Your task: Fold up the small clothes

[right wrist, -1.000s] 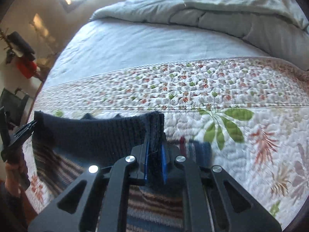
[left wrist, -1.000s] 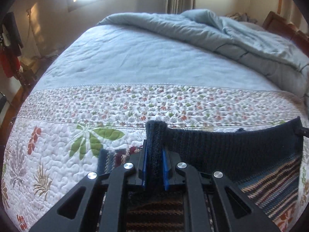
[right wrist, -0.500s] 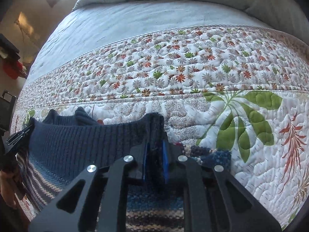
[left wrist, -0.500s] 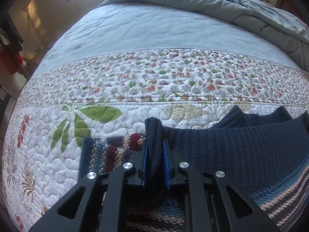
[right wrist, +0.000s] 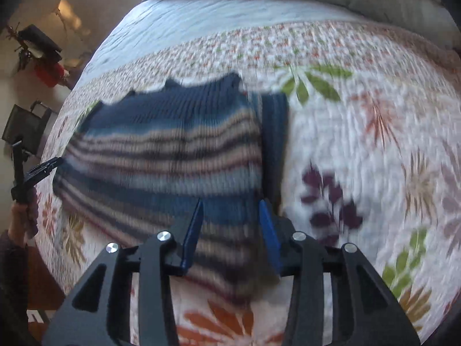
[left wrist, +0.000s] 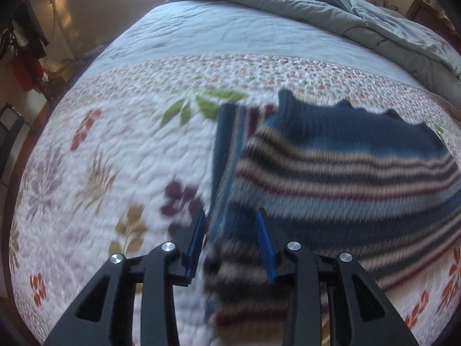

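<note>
The striped sweater (left wrist: 340, 173) is lying folded on the floral quilt (left wrist: 115, 150), filling the centre-right of the left view; the left gripper (left wrist: 230, 239) and right gripper (right wrist: 230, 230) are opening, gripping nothing, apparently releasing the fold so it settles flat

A wide bed fills the room, spread with a white floral quilt (left wrist: 109, 155) and a plain blue sheet (left wrist: 230, 34). A rumpled grey-blue duvet (left wrist: 374, 23) lies bunched at its far end. Warm light patches the beige wall (left wrist: 75, 5).
</note>
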Demonstrator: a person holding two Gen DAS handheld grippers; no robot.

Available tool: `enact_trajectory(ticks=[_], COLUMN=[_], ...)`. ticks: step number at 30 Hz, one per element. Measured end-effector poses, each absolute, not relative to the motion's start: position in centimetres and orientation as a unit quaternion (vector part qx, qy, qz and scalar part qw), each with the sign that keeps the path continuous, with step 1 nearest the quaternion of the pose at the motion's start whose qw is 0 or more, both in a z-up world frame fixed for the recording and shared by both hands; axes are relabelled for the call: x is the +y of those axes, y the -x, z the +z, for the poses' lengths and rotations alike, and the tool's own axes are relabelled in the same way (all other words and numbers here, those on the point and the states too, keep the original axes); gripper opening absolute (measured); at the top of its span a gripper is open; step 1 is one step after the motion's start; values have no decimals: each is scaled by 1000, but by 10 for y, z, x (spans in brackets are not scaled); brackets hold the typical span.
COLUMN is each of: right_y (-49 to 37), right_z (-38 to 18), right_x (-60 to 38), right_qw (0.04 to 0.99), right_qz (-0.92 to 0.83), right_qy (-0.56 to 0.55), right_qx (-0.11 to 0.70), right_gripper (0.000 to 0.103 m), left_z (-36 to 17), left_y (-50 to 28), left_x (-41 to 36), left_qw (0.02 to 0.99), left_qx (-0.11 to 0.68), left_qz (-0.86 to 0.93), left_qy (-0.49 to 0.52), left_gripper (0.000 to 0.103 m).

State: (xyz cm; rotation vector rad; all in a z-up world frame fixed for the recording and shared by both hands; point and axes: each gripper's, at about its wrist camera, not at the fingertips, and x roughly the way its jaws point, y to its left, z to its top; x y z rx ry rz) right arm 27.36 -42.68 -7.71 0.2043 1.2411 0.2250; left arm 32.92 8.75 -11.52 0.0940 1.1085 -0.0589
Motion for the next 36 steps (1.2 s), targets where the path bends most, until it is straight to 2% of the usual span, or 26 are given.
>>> enact_trajectory(ticks=[6, 9, 11, 12, 13, 14, 20, 26, 28, 30, 31, 32, 33, 34, 36], right_y=[-226, -218, -214, -213, -213, -213, -197, -197, -197, -194, -192, -189, -187, -185, -181], right_z=[-101, -111, -109, -108, -106, -103, -80, -128, -126, -120, -115, -110, -107, -102, -98], right_x=[-424, -417, -414, -414, -415, -415, -416, -432, -434, -436, -438, -440, -444, -446, -449], right_qw=[784, 779, 784, 783, 782, 783, 795, 771, 775, 777, 779, 781, 784, 787, 787], right_qz=[130, 133, 130, 132, 136, 142, 163, 135, 141, 144, 143, 138, 135, 132, 133], right_qy=[-130, -139, -128, -130, -136, -141, -102, -125, -141, -149, -148, -144, -143, -145, -161], right_qx=[592, 597, 594, 594, 593, 589, 575, 610, 599, 594, 593, 591, 589, 585, 581], right_gripper=[42, 37, 26, 10, 10, 10, 9, 9, 13, 16, 28, 37, 46, 48, 49], left_z=[-121, -126, -131, -134, -135, -135, -127, -148, -142, -134, -128, -124, -121, -117, -113], left_y=[-285, -278, -278, -280, -281, -283, -283, -286, -282, -277, -273, -270, -268, -265, -261], left_x=[95, 85, 78, 76, 76, 77, 97, 105, 100, 98, 99, 101, 103, 105, 105], left_qw=[846, 841, 836, 833, 831, 829, 826, 815, 819, 821, 821, 821, 821, 824, 829], left_qx=[530, 537, 544, 549, 552, 556, 562, 577, 572, 569, 568, 568, 568, 564, 557], left_qz=[-55, -65, -66, -63, -62, -57, -50, -45, -50, -52, -55, -58, -59, -57, -57], left_qy=[-19, -22, -33, -37, -37, -36, 2, 15, 5, -3, -1, 3, 8, 10, 4], left_gripper=[38, 40, 41, 36, 28, 12, 9, 10, 11, 16, 19, 35, 57, 65, 70])
